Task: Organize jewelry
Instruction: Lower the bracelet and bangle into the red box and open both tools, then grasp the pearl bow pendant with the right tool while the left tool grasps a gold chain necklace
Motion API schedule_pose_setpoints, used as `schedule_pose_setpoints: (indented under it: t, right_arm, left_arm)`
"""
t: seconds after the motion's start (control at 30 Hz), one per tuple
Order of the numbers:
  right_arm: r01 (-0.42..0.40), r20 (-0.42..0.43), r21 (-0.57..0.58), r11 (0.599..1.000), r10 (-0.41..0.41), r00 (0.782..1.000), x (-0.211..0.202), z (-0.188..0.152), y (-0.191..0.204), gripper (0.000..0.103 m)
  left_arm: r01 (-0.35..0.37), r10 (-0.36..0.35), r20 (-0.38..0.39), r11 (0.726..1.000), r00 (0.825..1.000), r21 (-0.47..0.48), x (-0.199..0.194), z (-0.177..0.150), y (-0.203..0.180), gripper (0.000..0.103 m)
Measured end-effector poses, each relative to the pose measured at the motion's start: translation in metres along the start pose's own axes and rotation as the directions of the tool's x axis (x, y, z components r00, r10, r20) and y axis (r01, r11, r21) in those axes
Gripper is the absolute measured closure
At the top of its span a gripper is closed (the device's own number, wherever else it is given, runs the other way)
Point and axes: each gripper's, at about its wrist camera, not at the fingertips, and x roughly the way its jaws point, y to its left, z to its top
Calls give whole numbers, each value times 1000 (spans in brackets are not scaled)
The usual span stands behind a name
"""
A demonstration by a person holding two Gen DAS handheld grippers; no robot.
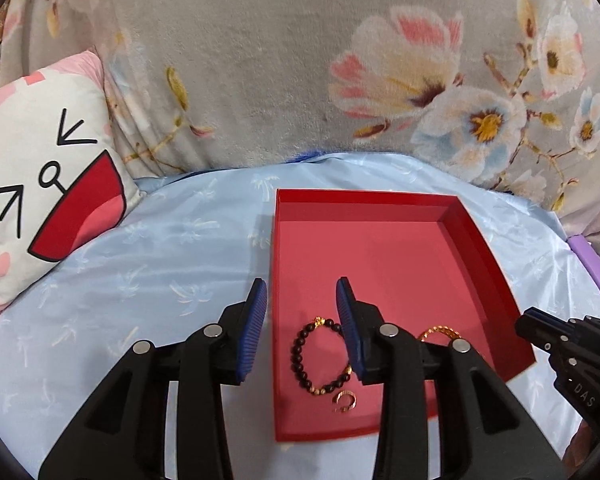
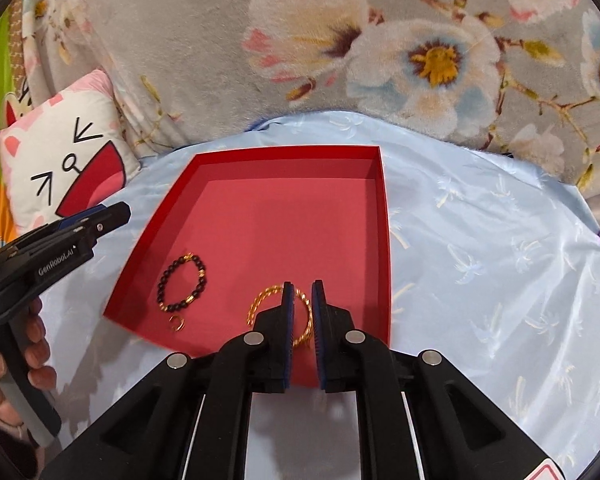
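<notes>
Inside red tray (image 2: 384,216) on blue cloth (image 2: 480,240), beaded bracelet (image 2: 182,284), small gold ring (image 2: 178,322) and gold chain bracelet (image 2: 260,302) are lying. Left gripper (image 1: 302,292) is hanging spread, empty; right gripper (image 2: 302,286) is hovering nearly pressed together, pinching nothing.

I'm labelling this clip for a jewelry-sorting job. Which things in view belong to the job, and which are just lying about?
Part of the job:
- red tray
- dark bead bracelet
- gold chain bracelet
- small gold ring
- left hand-held gripper, open
- right hand-held gripper, nearly shut

Just lying about:
- cartoon-face pillow
- floral blanket
- blue cloth
- purple object
</notes>
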Motion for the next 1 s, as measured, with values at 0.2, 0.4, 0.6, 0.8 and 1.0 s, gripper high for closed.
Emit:
schedule_pose_setpoints:
  t: [0.2,0.4,0.6,0.8,1.0]
  right_arm:
    - [-9,-4,-31,999,8,1000,-41,-28,5,85]
    - [-3,-21,-46,999,2,1000,-72,-67,9,83]
    - [-2,-31,1,1000,2,1000,-90,-105,1,83]
    - [2,-49,36,999,0,999,-94,-135,-3,83]
    - [-3,-73,42,999,7,997,-88,-156,-2,83]
  left_arm:
    - [-5,5,-9,1000,1000,25,-42,-23,5,61]
    - [-1,3,-42,999,999,49,-72,-64,7,54]
    - [12,-9,-108,999,994,34,-82,-110,9,53]
    - [4,-5,-162,1000,987,-8,-80,-142,14,53]
    - [5,-8,-193,1000,981,-21,-78,-160,18,54]
